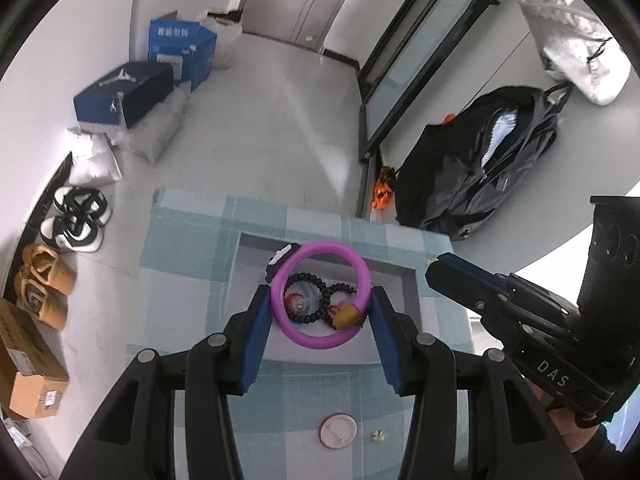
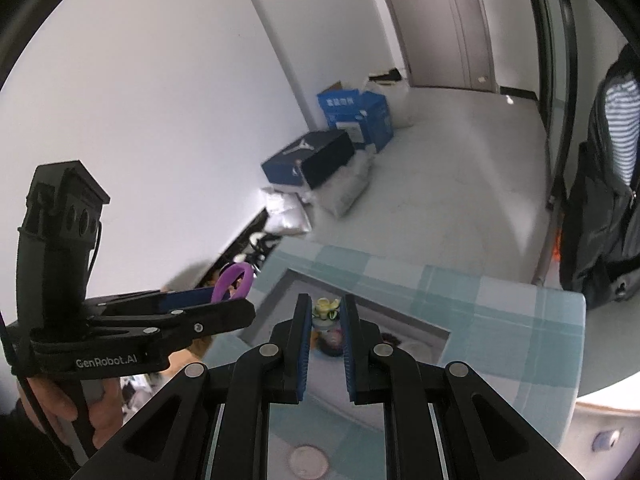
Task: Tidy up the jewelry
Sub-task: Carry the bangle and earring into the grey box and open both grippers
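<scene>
A purple ring bracelet [image 1: 282, 280] with a yellow clasp [image 1: 347, 317] hangs between the blue fingers of my left gripper [image 1: 320, 290], which is shut on it above a grey tray [image 1: 406, 280]. In the tray lie black bead bracelets [image 1: 325, 294], a black watch [image 1: 282, 260] and small coloured pieces. My right gripper [image 2: 327, 300] is shut on a small yellow-and-green trinket [image 2: 328, 306] over the same tray [image 2: 424, 330]. In the left wrist view the right gripper [image 1: 436, 264] sits by the tray's right edge. The right wrist view shows the left gripper [image 2: 228, 298] with the purple bracelet [image 2: 234, 276] sticking up.
The tray rests on a table under a blue checked cloth [image 1: 180, 264]. A round white lid [image 1: 337, 431] and a tiny cream piece [image 1: 379, 435] lie on the cloth in front. Shoes [image 1: 76, 220] and boxes [image 1: 124, 96] line the floor at left; a black backpack [image 1: 480, 168] stands at right.
</scene>
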